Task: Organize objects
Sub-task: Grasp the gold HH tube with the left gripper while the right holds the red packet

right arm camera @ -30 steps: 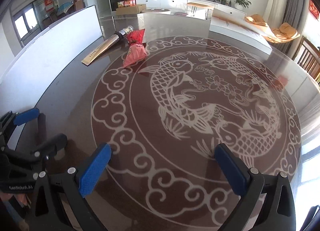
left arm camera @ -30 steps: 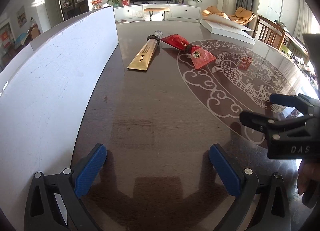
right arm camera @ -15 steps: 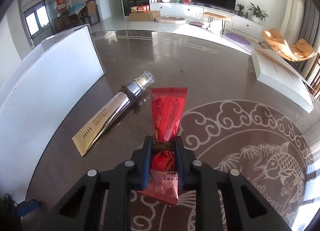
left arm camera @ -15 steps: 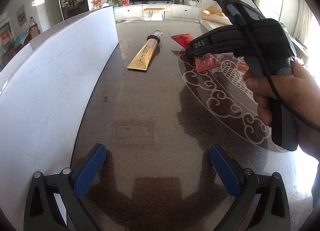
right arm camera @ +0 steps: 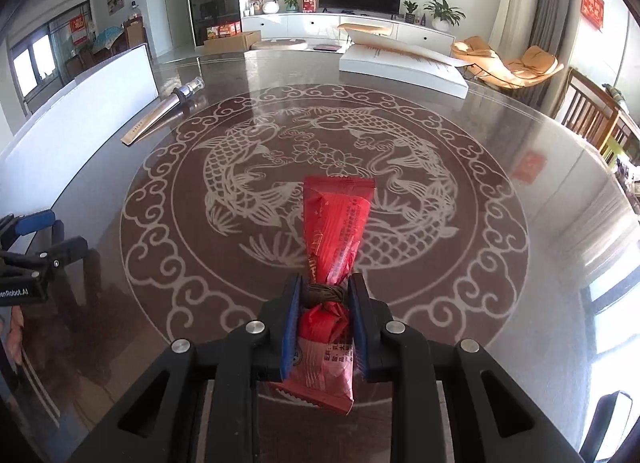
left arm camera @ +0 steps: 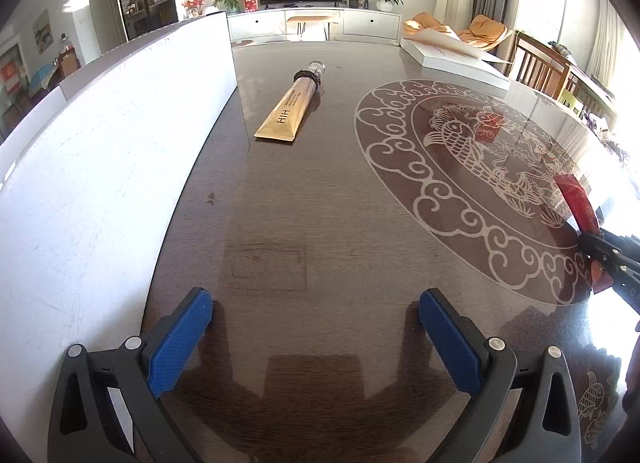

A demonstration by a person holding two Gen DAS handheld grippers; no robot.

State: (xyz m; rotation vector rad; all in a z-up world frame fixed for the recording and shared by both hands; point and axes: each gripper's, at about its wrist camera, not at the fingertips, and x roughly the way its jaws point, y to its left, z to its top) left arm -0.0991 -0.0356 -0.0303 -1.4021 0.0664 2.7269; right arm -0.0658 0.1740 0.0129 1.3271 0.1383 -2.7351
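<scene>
While your left gripper (left arm camera: 312, 339) is idling with jaws wide apart over the table (left arm camera: 328, 199), your right gripper (right arm camera: 325, 303) is clamping the red packet (right arm camera: 334, 231) at its tied waist.

bright daylight enters from windows at right; glare washes the glossy dark patterned table (right arm camera: 560, 191). sharp focus centrally, strong fisheye curvature, dark vignetted corners.
</scene>
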